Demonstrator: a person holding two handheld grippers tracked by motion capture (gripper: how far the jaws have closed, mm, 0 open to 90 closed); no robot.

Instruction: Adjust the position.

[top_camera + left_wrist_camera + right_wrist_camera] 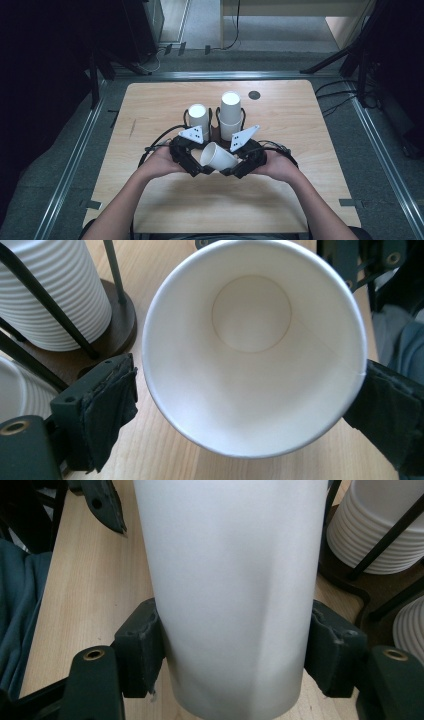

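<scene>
A white paper cup (pixel 218 157) lies on its side in the air between my two grippers, mouth toward the left one. My right gripper (pixel 229 171) is shut on the cup's body (pixel 230 595), with a pad pressed against each side (pixel 236 647). My left gripper (pixel 202 169) faces into the cup's open mouth (pixel 250 355). Its jaws (pixel 250 396) stand on either side of the round rim; the right pad meets the rim and the left pad (pixel 112 400) stays just off it.
Behind the grippers a dark wire holder (pixel 216 131) carries two stacks of white cups, a shorter one (pixel 199 117) and a taller one (pixel 230 112). A small dark disc (pixel 254 94) sits near the far edge of the wooden table (pixel 150 110).
</scene>
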